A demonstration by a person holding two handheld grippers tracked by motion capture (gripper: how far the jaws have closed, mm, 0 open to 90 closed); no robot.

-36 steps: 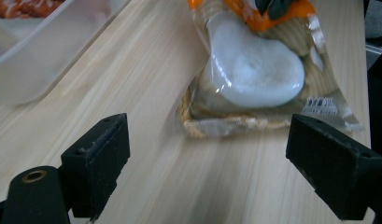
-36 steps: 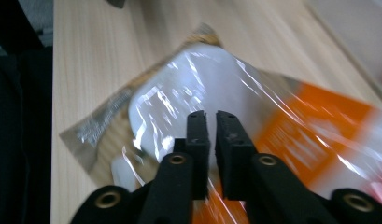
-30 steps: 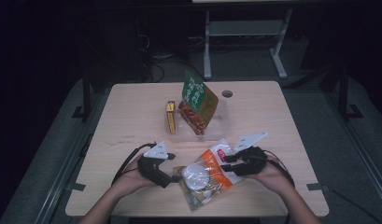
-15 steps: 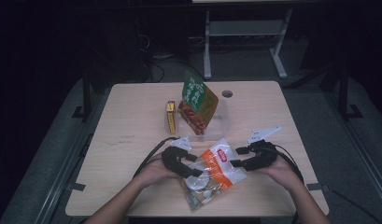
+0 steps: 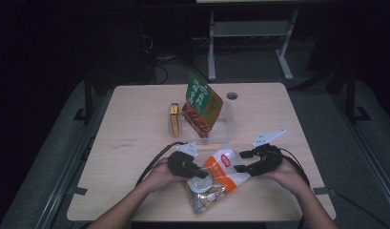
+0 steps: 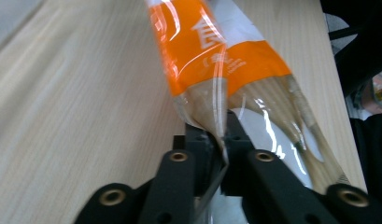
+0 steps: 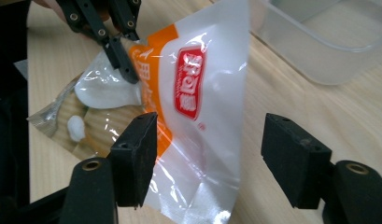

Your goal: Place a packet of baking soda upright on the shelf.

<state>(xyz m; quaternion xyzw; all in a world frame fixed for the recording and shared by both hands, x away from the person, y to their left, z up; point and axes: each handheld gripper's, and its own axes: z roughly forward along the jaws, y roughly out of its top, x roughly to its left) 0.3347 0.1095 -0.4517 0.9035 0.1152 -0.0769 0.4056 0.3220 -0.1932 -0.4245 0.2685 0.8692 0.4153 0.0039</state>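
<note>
My snack bag (image 7: 198, 116) has a red label (image 7: 191, 81) with white letters, and white letters on its orange band (image 6: 202, 42). They are too blurry for me to read.

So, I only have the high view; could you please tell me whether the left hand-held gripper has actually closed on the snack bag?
Observer: Yes, the left hand-held gripper is shut on a fold of the snack bag's clear film below the orange band.
Operator: And the right one?
Observer: The right hand-held gripper has just been opening; the bag's white end lies between its pads, unpressed.
Operator: Anything beyond the bag?
Observer: A clear plastic tub stands on the table past it.
</note>
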